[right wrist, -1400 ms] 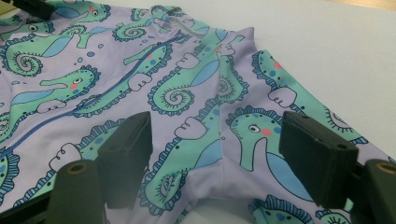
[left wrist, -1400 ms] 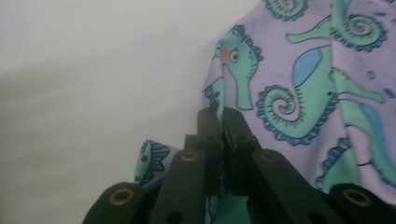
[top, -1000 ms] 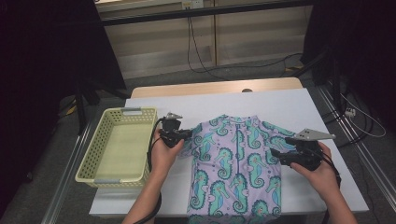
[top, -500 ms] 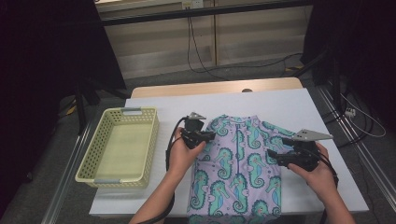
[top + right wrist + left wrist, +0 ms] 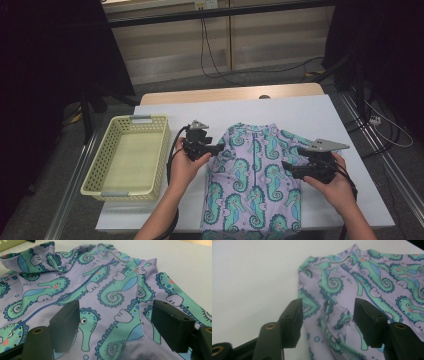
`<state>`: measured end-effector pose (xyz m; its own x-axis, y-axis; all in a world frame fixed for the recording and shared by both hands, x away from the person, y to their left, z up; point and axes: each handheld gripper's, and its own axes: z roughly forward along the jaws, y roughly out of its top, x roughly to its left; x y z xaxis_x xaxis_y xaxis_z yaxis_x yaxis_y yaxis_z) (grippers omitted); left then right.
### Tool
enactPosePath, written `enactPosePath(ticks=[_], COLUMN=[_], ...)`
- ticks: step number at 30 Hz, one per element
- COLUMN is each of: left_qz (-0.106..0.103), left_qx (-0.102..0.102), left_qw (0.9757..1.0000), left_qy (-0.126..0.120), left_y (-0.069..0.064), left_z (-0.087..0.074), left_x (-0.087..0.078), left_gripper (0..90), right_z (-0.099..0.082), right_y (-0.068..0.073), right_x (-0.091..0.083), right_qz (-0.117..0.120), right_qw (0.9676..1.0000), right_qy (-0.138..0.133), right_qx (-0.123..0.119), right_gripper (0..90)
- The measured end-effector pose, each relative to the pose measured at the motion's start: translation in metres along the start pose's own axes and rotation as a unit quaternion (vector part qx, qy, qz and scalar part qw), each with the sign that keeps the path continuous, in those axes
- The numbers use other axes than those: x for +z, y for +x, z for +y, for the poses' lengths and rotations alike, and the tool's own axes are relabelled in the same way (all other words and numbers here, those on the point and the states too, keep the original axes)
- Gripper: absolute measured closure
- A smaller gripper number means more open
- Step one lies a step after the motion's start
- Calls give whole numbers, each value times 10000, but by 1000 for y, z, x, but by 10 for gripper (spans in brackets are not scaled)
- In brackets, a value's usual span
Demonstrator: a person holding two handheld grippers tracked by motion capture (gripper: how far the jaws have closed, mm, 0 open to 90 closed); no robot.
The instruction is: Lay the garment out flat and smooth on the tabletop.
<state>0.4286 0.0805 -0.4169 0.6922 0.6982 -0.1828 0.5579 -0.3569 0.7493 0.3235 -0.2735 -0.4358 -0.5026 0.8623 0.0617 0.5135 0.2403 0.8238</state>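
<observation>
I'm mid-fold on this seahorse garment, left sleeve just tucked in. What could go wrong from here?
1. The left tool has just been opening, with a raised fold of the garment between its jaws; pulling away could snag it and undo the tuck.
2. The right tool straddles flat fabric; closing there might pinch the body layer rather than the right sleeve.
3. The hem hangs over the table edge; tugging may slide it off.

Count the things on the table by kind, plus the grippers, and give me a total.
Seahorse-print garment: 1
Yellow plastic basket: 1
Handheld grippers: 2, left gripper and right gripper
Total: 4
</observation>
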Motion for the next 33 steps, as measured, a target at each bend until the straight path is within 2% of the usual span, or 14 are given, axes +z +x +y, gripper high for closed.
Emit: enactPosePath(ticks=[4,6,8,9,10,13,16,19,23,25,26,28,31,33], left_qz=[-25,19,-93,-93,-40,-153,-355,-453,-645,-770,-742,-703,-721,-574], left_qx=[138,314,277,277,329,311,266,407,447,302,288,338,285,307], left_qw=[9998,9991,9988,9988,9980,9976,9982,9981,9969,9965,9968,9966,9968,9978], left_qy=[124,268,390,390,538,594,415,131,67,78,103,269,213,114], left_y=[-5,-8,-9,-9,-8,-9,-17,-29,-37,-35,-35,-34,-34,-28], left_z=[-6,-8,-11,-11,-12,-12,-8,0,1,-2,-3,-5,-7,-6], left_x=[4,6,8,8,10,12,12,8,8,10,12,11,10,3], left_gripper=[427,560,661,712,747,873,881,882,879,860,823,841,794,735], right_z=[1,1,1,1,1,1,1,3,5,6,7,9,12,16], right_y=[1,1,2,2,2,0,-1,0,2,5,7,11,15,23], right_x=[1,3,4,4,4,4,3,2,5,8,9,12,15,20], right_qz=[10,15,25,43,71,61,10,-6,-10,14,28,56,81,83], right_qw=[10000,10000,10000,10000,10000,10000,10000,10000,9999,9999,10000,9999,9998,9997], right_qy=[-8,16,43,39,35,27,-16,-92,-121,-94,-67,-67,-81,-61], right_qx=[-18,-36,-53,-48,-34,7,19,6,20,-34,-55,-106,-144,-220], right_gripper=[239,239,240,240,240,240,240,239,234,232,230,229,228,228])
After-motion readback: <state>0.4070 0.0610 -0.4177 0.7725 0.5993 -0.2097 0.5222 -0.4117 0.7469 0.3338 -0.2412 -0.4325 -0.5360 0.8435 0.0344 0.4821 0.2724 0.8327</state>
